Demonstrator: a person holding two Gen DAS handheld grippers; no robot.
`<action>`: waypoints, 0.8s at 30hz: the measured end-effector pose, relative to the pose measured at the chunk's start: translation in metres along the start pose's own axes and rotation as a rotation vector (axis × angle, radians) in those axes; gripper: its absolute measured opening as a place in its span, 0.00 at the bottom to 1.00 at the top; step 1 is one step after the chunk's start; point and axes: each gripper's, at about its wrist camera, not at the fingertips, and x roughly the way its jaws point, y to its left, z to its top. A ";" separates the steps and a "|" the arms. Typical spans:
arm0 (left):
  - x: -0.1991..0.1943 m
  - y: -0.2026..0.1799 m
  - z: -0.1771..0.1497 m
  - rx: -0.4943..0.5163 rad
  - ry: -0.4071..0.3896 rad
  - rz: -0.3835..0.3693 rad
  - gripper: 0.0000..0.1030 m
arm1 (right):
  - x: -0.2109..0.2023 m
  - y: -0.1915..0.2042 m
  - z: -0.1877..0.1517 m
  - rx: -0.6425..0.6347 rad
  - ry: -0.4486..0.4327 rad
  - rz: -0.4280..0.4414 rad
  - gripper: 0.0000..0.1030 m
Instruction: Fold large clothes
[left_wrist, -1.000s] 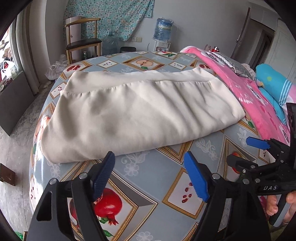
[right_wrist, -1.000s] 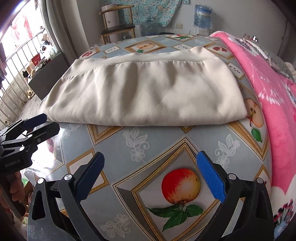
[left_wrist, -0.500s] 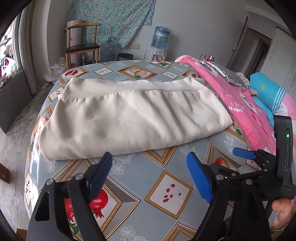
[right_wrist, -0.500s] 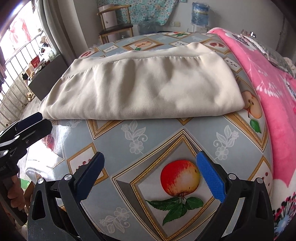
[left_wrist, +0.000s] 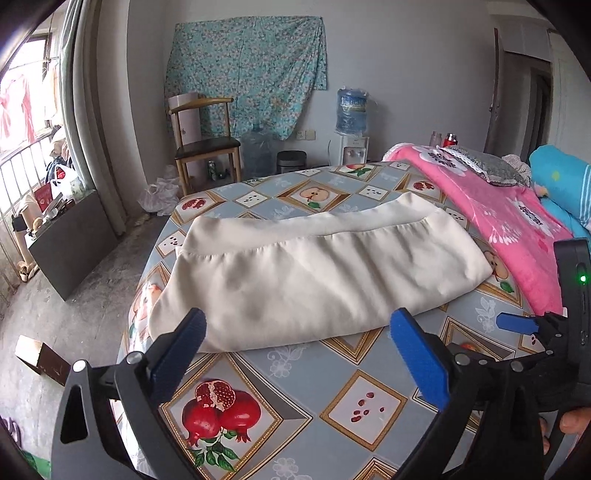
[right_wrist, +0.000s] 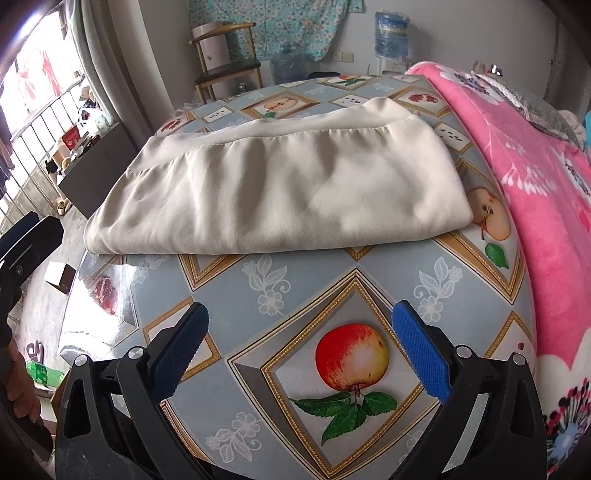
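A cream garment (left_wrist: 317, 273) (right_wrist: 280, 192) lies folded into a long flat bundle across the bed's fruit-print oilcloth (left_wrist: 295, 391) (right_wrist: 295, 288). My left gripper (left_wrist: 299, 354) hovers just short of the garment's near edge; its jaws are opening wide and nothing is between the blue pads. My right gripper (right_wrist: 299, 347) stands open over a printed apple, apart from the cloth, with nothing in it. The right gripper's tip shows at the right edge of the left wrist view, held by a hand.
A pink blanket (left_wrist: 509, 225) (right_wrist: 532, 177) covers the bed's right side, with a blue pillow (left_wrist: 561, 177) beyond. Behind the bed stand a wooden chair (left_wrist: 205, 144), a water dispenser (left_wrist: 351, 125) and a bin. A dark board (left_wrist: 74, 251) leans by the window; a small box (left_wrist: 40, 356) lies on the floor.
My left gripper has risen and tilted up, so more of the room shows, and its jaws have spread wider. The right gripper and the garment have stayed put.
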 end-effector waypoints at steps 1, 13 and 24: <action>0.001 0.000 -0.001 -0.005 0.005 0.014 0.95 | -0.002 0.000 0.000 0.004 -0.004 0.003 0.93; 0.015 0.001 -0.006 -0.057 0.116 0.056 0.95 | -0.021 0.000 -0.001 0.042 -0.040 -0.053 0.93; 0.019 0.010 0.000 -0.130 0.161 0.126 0.95 | -0.041 0.002 0.000 0.042 -0.097 -0.149 0.93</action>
